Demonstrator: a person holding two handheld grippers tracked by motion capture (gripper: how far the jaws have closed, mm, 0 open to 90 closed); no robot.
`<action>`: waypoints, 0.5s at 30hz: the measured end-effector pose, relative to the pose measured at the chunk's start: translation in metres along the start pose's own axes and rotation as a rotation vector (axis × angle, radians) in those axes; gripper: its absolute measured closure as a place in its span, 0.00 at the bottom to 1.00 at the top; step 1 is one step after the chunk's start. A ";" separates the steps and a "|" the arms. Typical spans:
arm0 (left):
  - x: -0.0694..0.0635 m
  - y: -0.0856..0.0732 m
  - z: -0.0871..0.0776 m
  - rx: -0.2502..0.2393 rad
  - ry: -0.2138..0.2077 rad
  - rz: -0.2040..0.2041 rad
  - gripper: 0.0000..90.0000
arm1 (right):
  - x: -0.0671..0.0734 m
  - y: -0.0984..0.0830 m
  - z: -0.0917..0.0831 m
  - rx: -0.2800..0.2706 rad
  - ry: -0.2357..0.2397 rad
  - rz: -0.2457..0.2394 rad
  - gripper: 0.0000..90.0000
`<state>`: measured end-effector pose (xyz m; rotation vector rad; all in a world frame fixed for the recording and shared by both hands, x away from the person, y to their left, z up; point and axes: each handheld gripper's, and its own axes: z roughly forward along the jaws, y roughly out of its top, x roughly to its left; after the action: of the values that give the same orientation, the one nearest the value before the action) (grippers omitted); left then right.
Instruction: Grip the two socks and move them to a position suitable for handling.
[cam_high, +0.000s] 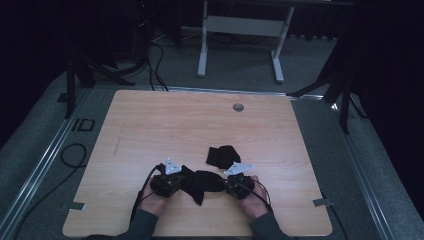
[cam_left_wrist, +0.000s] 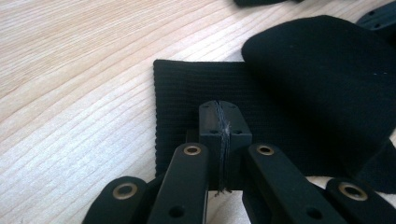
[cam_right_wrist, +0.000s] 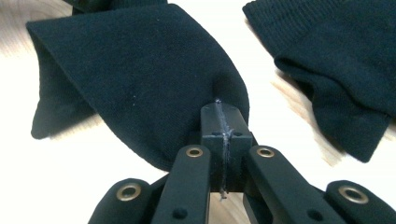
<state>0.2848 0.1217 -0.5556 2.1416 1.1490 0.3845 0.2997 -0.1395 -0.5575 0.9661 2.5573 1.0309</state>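
A black sock (cam_high: 202, 182) lies near the front edge of the wooden table (cam_high: 150, 125), stretched between the two grippers. The left gripper (cam_high: 181, 179) has its jaws pressed together on the sock's ribbed cuff end; in the left gripper view the pads meet with a thin line of fabric pinched between them, and the cuff (cam_left_wrist: 187, 93) lies flat on the wood ahead of them. The right gripper (cam_high: 226, 184) is likewise clamped tight on the sock's other end; in the right gripper view that end bunches at the closed tips, and the sock (cam_right_wrist: 135, 79) rises from them in a loose fold, partly off the table. A second black sock (cam_high: 222, 156) lies crumpled just beyond the first, near the right gripper but apart from it; it shows at the upper right of the right gripper view (cam_right_wrist: 336, 60). A hand holds each gripper from the near edge of the table.
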 end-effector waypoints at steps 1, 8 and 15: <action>0.001 0.000 0.000 -0.001 0.000 -0.003 1.00 | 0.000 -0.001 0.000 -0.002 0.003 0.002 1.00; 0.006 -0.001 -0.003 -0.004 0.017 -0.018 1.00 | 0.000 -0.007 -0.006 0.000 0.011 0.027 1.00; 0.012 -0.001 -0.006 -0.002 0.027 -0.026 1.00 | -0.001 -0.018 -0.018 0.015 0.012 0.051 0.99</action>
<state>0.2877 0.1343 -0.5526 2.1240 1.1897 0.4043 0.2842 -0.1598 -0.5565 1.0376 2.5664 1.0355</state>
